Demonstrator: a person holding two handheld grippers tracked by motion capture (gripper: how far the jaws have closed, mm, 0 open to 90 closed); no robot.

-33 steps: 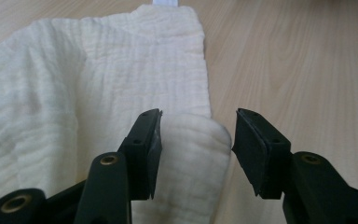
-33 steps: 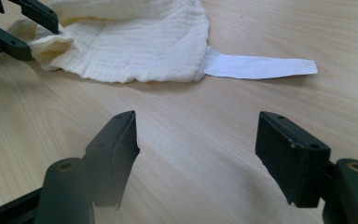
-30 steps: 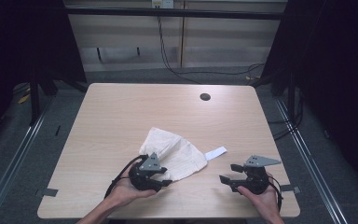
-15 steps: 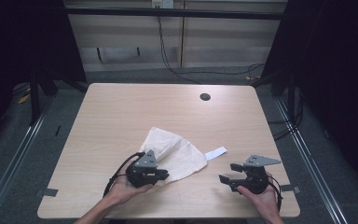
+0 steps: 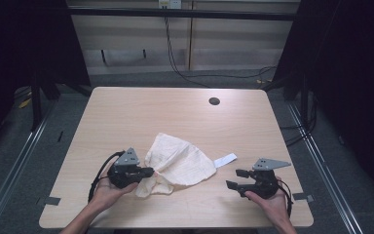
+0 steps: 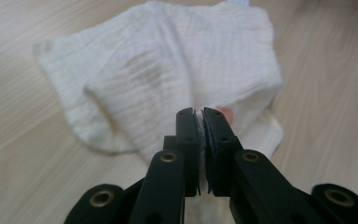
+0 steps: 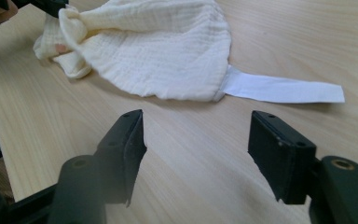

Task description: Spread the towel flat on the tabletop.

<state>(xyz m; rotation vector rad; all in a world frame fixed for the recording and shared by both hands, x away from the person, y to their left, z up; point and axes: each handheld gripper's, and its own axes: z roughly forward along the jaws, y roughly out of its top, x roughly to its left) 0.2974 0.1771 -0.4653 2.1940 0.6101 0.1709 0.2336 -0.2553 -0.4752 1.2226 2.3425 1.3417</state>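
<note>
The left claw (image 5: pixel 143 172) is clamped on the near edge of the cream cloth (image 5: pixel 180 163) on the counter (image 5: pixel 175 112). The right claw (image 5: pixel 234 178), jaws apart and just closing a little on nothing, should grab the cloth's other side next, I think.

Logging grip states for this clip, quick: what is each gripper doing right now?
Left gripper: shut on the cloth at its near edge.
Right gripper: open, nothing between its jaws, short of the cloth.
</note>
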